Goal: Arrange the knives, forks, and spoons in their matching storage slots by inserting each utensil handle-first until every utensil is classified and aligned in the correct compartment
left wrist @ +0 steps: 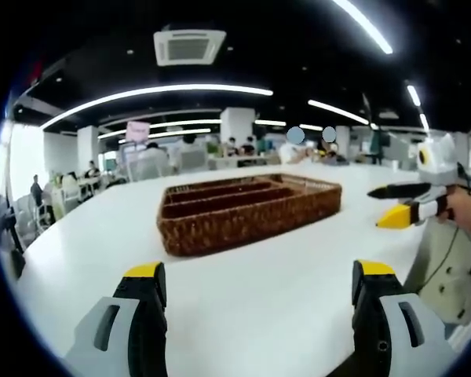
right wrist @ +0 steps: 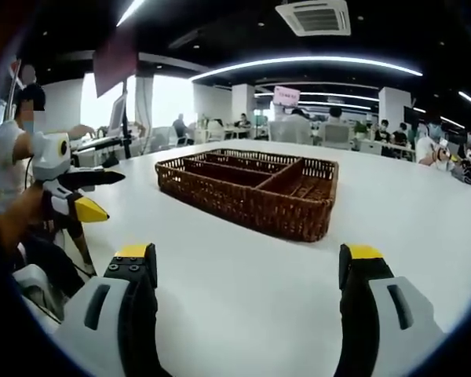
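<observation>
Both grippers, left (left wrist: 259,287) and right (right wrist: 247,271), are hanging spread and empty; the basket (left wrist: 247,210) is sitting mid-frame. Cutlery inside is hard to make out, probably stiff, slippery: grip mid-handle.

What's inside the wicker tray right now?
The wicker tray shows woven dividers and no utensils in the compartments that show; its near wall hides the compartment floors along that side.
</observation>
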